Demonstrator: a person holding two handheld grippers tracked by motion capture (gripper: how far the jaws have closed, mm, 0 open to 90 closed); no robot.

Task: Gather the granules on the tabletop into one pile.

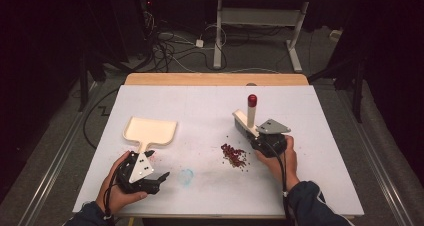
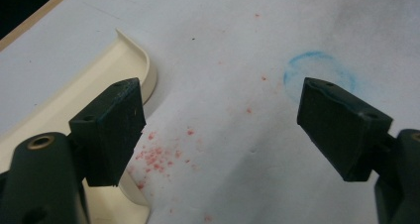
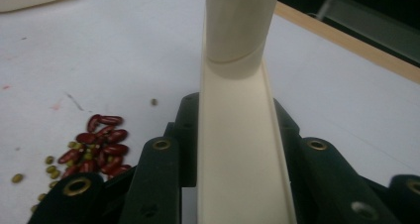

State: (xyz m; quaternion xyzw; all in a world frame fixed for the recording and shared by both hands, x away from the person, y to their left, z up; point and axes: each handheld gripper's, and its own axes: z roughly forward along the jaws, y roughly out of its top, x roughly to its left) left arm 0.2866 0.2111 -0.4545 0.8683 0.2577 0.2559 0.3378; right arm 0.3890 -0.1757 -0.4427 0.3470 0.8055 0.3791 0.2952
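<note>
Item 1: brush [image 1: 248,117], cream, with a dark red cap on the handle end. I have it clenched in my right gripper [image 1: 252,133], jaws clamped on either side of its flat head. Its long axis runs straight out from the jaws, handle pointing up and away from me; in the right gripper view it [image 3: 237,135] rises up the middle between both jaws.

Item 2: dustpan [image 1: 149,131], cream, lying flat on the white table [image 1: 210,106]. Its short handle points toward my left gripper [image 1: 157,166], its mouth away from it. In the left gripper view the pan's rim [image 2: 133,55] sits just beside one jaw.

Item 3: left gripper, released; jaws stand wide apart over bare sheet, nothing between them.

Item 4: beans [image 1: 234,156], red and small green, a loose pile just beside my right gripper, on the side facing the left one.

Item 5: blue ring mark [image 2: 319,70], ahead of the left jaws.

Writing: none I can read on any item.
</note>
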